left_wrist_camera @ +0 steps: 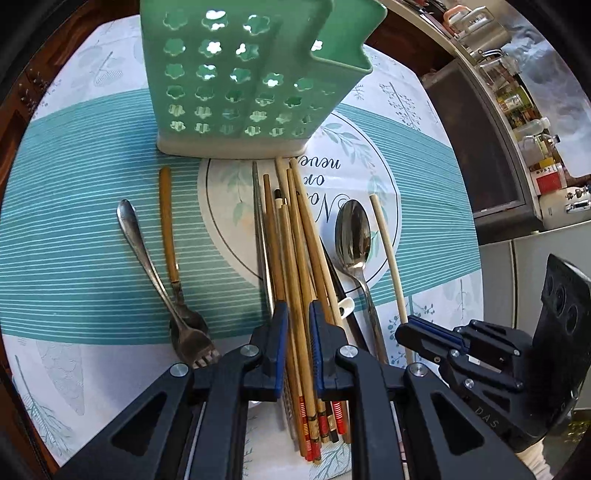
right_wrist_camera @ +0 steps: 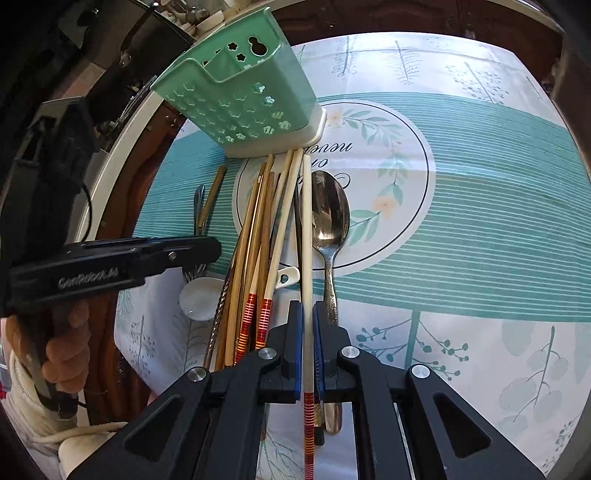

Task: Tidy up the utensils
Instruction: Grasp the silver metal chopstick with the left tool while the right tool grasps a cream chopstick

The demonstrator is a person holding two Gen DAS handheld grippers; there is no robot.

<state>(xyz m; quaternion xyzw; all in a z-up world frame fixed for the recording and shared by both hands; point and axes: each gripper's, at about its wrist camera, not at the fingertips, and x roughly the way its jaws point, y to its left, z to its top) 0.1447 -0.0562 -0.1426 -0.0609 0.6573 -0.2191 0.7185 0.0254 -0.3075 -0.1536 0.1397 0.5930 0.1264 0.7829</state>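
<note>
Right gripper [right_wrist_camera: 307, 325] is clenched on 1 pale chopstick [right_wrist_camera: 306, 236]; left gripper [left_wrist_camera: 295, 325] is clamped on brown chopsticks [left_wrist_camera: 295, 236] from the pile on the surface [left_wrist_camera: 92, 240]. Lift each clear, tip upright, then lower into the green holder [right_wrist_camera: 243, 99] beyond.

A round table with a dark wooden rim [right_wrist_camera: 535, 33] carries a white cloth [left_wrist_camera: 70, 373] printed with leaf sprigs, a teal striped band [left_wrist_camera: 74, 236] and a central ringed emblem [right_wrist_camera: 373, 177] with script lettering. Beyond the table edge stand a shelf of bottles and jars [left_wrist_camera: 532, 122], a metal pot [left_wrist_camera: 480, 29] and a grey cabinet [left_wrist_camera: 524, 266].
</note>
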